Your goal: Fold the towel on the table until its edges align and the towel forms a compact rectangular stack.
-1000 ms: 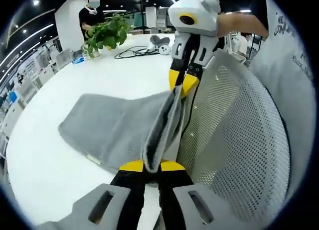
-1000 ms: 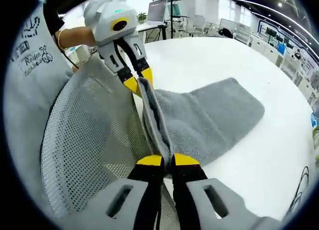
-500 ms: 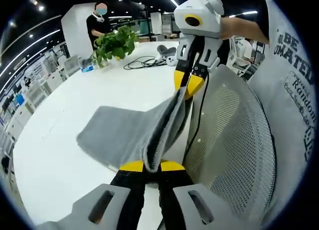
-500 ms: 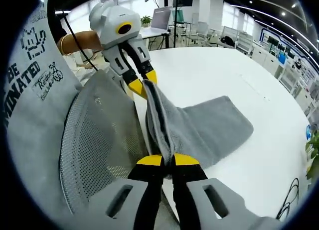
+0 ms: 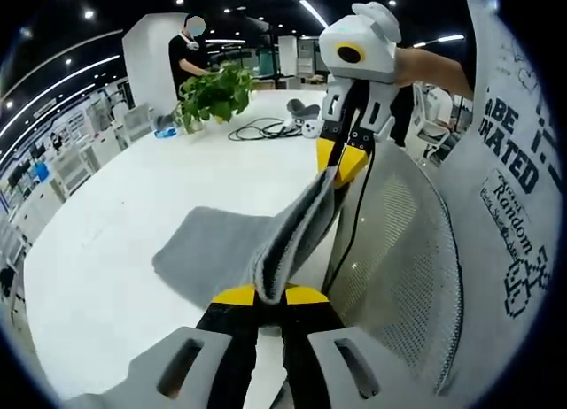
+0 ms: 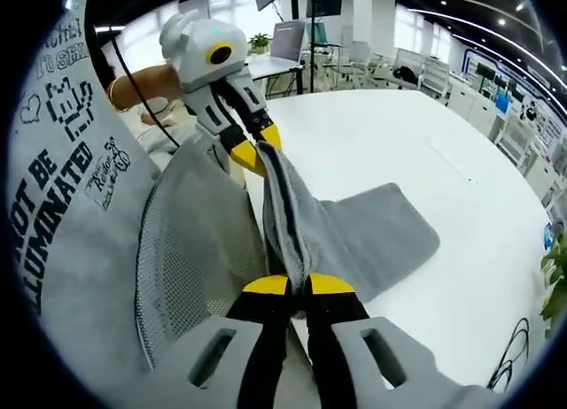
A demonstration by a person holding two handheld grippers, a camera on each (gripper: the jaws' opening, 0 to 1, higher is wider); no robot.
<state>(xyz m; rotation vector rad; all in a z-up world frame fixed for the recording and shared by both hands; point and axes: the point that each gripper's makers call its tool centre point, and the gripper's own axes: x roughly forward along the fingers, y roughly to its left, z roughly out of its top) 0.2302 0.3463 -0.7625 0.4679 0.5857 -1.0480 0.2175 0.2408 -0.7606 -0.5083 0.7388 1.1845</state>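
Note:
A grey towel [image 5: 232,245] hangs from both grippers, its near edge lifted off the white table [image 5: 115,250] and stretched between them; its far part still rests on the table. My left gripper [image 5: 270,295] is shut on one corner of that edge. The right gripper [image 5: 340,159] pinches the other corner, seen ahead in the left gripper view. In the right gripper view my right gripper [image 6: 299,284] is shut on the grey towel [image 6: 363,236], and the left gripper [image 6: 251,150] holds the far corner.
A mesh chair back [image 5: 399,267] stands close beside the towel at the table edge, also mesh chair back [image 6: 190,250]. A potted plant [image 5: 213,86] and black cables [image 5: 261,126] lie at the far side. A person's printed shirt [image 6: 66,179] is near.
Both grippers have risen with the towel edge, lifting more cloth off the table; the part still lying on the table looks smaller. Both stay shut on it.

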